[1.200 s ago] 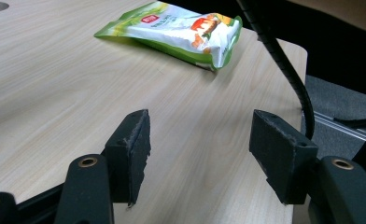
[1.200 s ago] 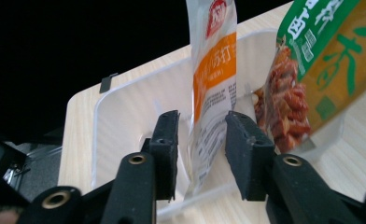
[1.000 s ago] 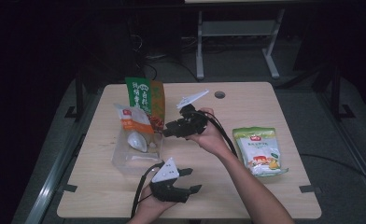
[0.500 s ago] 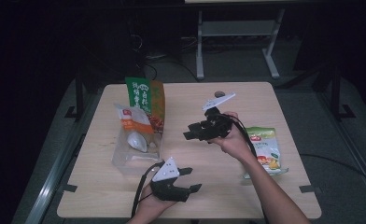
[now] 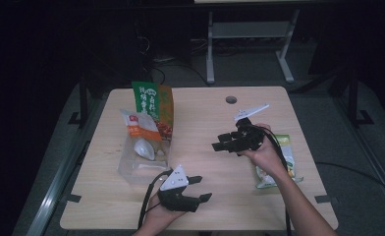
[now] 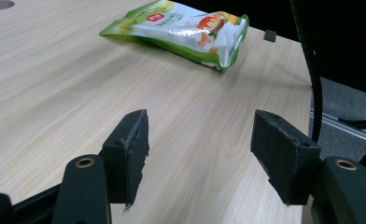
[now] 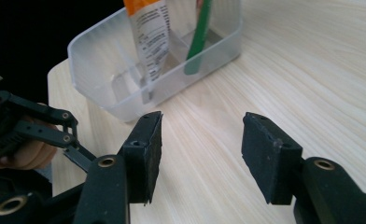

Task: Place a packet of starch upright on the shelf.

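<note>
Beside the right gripper point(image 5: 219, 145), a glossy green-and-white snack pouch point(image 5: 279, 167) lies flat.

The high view is dim, with only the wooden table point(image 5: 200, 123) lit from overhead and near-black surroundings. Both gripper views are brighter, with slightly soft backgrounds.

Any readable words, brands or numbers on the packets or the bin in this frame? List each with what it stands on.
Nothing can be quoted with certainty.
Tall green and orange packet in the clear plastic bin: large pale characters, too blurred to read.
White packet with orange top: rows of small print, too small to read.
Green-edged white pouch lying flat: red logo patch with pale marks, unreadable.
Clear plastic bin: no text.
</note>
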A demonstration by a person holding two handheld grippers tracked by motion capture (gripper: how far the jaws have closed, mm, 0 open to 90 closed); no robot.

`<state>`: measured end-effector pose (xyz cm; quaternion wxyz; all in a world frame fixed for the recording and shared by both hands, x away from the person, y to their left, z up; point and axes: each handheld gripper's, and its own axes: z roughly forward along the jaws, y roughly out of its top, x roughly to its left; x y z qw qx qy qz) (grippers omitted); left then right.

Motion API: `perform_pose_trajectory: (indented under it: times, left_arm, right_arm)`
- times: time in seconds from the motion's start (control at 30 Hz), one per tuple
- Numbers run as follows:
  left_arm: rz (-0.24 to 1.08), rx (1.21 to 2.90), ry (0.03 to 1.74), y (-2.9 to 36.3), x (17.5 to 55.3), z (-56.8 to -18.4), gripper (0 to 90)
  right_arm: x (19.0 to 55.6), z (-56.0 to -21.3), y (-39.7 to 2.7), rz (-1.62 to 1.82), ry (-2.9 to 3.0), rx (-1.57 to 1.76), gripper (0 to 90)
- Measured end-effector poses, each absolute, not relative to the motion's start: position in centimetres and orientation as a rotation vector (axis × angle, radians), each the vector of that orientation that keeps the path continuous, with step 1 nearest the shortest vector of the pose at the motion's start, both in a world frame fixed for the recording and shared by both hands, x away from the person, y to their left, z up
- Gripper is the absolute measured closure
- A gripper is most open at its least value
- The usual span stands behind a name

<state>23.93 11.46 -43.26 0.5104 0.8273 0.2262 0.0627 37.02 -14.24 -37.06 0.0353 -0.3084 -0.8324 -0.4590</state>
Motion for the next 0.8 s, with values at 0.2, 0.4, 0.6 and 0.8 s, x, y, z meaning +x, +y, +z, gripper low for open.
perform_pose_trajectory:
  times: [0.2, 0.4, 0.6, 0.8]
  left_arm:
    - [0.154, 1.999, 0.545, 11.5, 24.0, -43.2, 36.5]
    - [0.156, 2.002, 0.54, 11.5, 24.1, -43.3, 36.4]
    - [0.159, 2.002, 0.541, 11.5, 24.0, -43.2, 36.4]
    - [0.154, 1.998, 0.542, 11.3, 24.0, -43.3, 36.4]
  right_arm:
    - [36.7, -37.3, -15.8, -1.402, -2.559, -0.993, 45.1]
    - [36.4, -37.0, -17.5, -1.398, -2.561, -1.035, 44.5]
    - [36.0, -37.2, -19.0, -1.384, -2.564, -1.081, 43.9]
    - [35.6, -37.9, -20.7, -1.374, -2.552, -1.136, 42.7]
